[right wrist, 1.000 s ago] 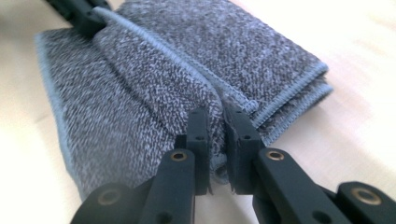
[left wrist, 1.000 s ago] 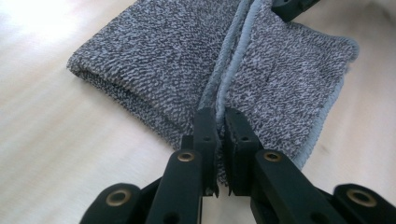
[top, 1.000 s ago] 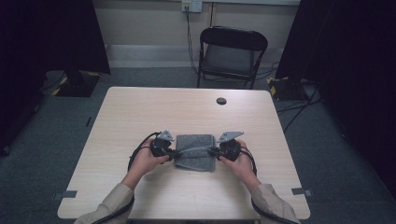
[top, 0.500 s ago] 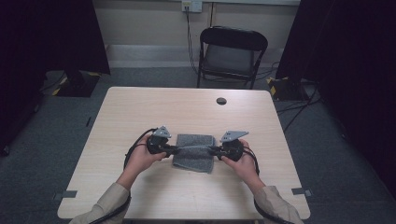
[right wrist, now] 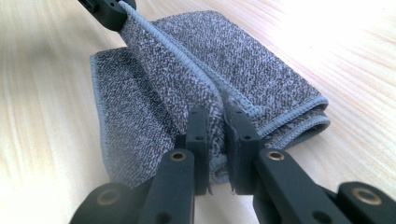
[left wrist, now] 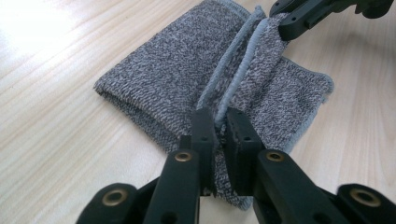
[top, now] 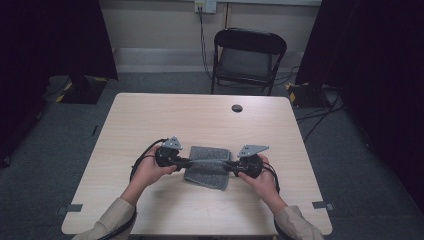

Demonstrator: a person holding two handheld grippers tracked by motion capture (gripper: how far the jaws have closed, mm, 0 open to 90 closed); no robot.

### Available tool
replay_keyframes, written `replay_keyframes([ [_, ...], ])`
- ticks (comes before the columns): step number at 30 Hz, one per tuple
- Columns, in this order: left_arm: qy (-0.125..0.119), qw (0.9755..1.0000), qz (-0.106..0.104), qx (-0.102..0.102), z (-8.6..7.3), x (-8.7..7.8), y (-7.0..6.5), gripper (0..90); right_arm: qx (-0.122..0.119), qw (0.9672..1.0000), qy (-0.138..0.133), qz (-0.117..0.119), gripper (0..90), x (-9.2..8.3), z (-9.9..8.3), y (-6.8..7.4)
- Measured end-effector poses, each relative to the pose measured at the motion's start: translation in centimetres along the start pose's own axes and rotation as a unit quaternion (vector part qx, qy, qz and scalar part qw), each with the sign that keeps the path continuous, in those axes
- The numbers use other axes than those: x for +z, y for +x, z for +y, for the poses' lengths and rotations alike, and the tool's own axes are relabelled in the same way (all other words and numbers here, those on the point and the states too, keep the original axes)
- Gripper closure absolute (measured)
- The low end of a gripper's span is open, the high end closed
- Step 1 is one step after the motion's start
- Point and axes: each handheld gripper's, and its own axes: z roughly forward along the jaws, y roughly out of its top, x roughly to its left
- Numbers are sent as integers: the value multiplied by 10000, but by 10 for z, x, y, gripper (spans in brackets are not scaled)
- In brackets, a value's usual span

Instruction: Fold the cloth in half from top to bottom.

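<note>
No writing, label, brand or number can be read anywhere here. The grey cloth [top: 207, 166] and the wooden table [top: 200, 120] carry no print.

Pale wooden table [top: 150, 120]; folded grey towel [top: 207, 170] on it; perhaps a grommet [top: 237, 108].

On the light wooden table [top: 150, 120], toward its near edge, lies the folded grey towelling cloth [top: 206, 167], between left gripper [top: 186, 161] and right gripper [top: 227, 164]; behind the table stands a black folding chair [top: 247, 60].
</note>
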Motion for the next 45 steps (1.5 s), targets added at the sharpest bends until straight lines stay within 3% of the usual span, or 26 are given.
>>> replay_keyframes([
  [2, 55, 9999, -64, -66, -2, 1, -2, 778, -12, 10000, 19, 12, 815, 0, -1, 2],
  [4, -32, 9998, -160, -117, -2, 3, -4, 660, -38, 10000, 59, 28, 814, 1, -3, 4],
  [9, -279, 9992, -165, 219, 7, 10, -11, 458, -77, 9999, 85, 74, 813, 2, -5, 7],
  [17, -16, 9978, -236, 613, 19, 42, -19, 385, -38, 9999, 64, 100, 768, 4, -8, 7],
  [20, -9, 9977, -264, 625, 22, 53, -19, 385, -18, 9999, 90, 113, 735, 5, -9, 7],
  [24, 150, 9968, -390, 677, 25, 64, -21, 471, 43, 9999, 76, 119, 626, 6, -11, 8],
  [25, 194, 9969, -418, 632, 25, 65, -22, 569, 51, 9999, 90, 65, 573, 6, -12, 8],
  [28, 182, 9968, -541, 559, 28, 63, -25, 750, 214, 9997, 76, -70, 396, 4, -17, 9],
  [30, 146, 9967, -557, 564, 30, 59, -25, 806, 192, 9994, 198, -227, 308, 3, -20, 10],
  [33, -14, 9970, -606, 471, 33, 52, -25, 835, 219, 9985, 243, -441, 252, 1, -26, 11],
  [38, -109, 9958, -696, 586, 37, 42, -29, 837, 243, 9974, 388, -558, 249, 2, -28, 11],
  [45, 190, 9925, -826, 878, 30, 34, -39, 830, 230, 9966, 413, -682, 255, 4, -27, 10],
])
